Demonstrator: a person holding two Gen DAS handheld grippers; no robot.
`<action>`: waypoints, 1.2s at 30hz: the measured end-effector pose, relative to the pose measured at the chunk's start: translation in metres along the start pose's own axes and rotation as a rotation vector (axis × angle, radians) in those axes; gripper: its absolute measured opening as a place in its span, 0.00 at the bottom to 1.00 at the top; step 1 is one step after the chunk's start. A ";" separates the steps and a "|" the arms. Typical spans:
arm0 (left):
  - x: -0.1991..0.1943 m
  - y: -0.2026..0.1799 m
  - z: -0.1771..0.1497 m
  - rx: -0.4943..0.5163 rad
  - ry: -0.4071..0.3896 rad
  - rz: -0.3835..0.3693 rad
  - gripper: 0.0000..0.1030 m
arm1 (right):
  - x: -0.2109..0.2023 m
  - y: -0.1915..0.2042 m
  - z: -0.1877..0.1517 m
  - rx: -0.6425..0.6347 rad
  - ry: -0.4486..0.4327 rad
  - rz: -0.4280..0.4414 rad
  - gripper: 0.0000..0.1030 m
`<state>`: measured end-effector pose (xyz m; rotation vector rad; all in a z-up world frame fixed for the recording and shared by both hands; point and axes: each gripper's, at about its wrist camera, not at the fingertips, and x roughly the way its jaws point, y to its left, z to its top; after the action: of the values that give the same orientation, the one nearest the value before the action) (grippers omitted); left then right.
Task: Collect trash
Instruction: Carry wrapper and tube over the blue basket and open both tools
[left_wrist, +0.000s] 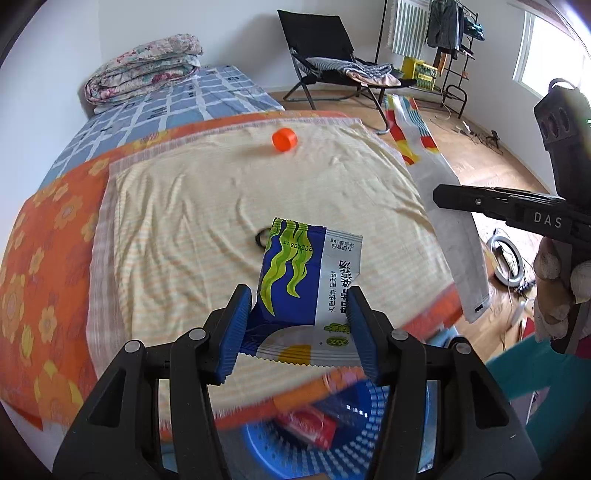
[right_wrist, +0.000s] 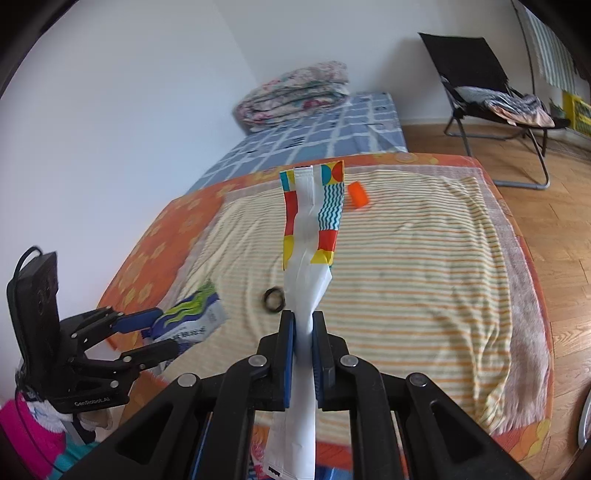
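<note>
Everything placed against the striped sheet (left_wrist: 192, 206) spread over the bed. At its left, orange floral cloth (left_wrist: 40, 266); behind it, blue checked bedding (left_wrist: 177, 103) with a folded floral quilt (left_wrist: 147, 70) on top. Near the sheet's front edge, left hand-held gripper (left_wrist: 301, 325) clamped on a blue-and-white snack wrapper (left_wrist: 295, 273), held upright above the sheet. Just behind the wrapper, a dark ring (right_wrist: 274, 299) lying on the sheet. Below the front edge, a blue perforated basket (left_wrist: 354, 424) with a red packet (left_wrist: 310, 424) inside, blurred. Toward the sheet's far edge, an orange bottle cap (left_wrist: 284, 140) lying alone. Over the sheet's right side, right hand-held gripper (right_wrist: 303, 354) shut tight on a long white wrapper with colourful print (right_wrist: 310, 229), lifted clear of the sheet. Beyond the sheet's far right corner, a black folding chair (left_wrist: 325, 55) on the wooden floor.
</note>
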<state>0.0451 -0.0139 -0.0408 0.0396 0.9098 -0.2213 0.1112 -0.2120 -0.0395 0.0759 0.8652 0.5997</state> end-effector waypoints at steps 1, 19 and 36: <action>-0.003 -0.001 -0.006 0.002 0.003 0.000 0.53 | -0.001 0.006 -0.006 -0.015 -0.003 0.002 0.07; 0.002 -0.016 -0.098 0.026 0.157 -0.019 0.53 | 0.026 0.061 -0.091 -0.106 0.067 0.017 0.07; 0.025 -0.030 -0.130 0.087 0.278 -0.034 0.53 | 0.049 0.078 -0.129 -0.162 0.112 0.020 0.07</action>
<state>-0.0478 -0.0309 -0.1389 0.1378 1.1782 -0.2920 0.0044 -0.1442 -0.1352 -0.0967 0.9215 0.6963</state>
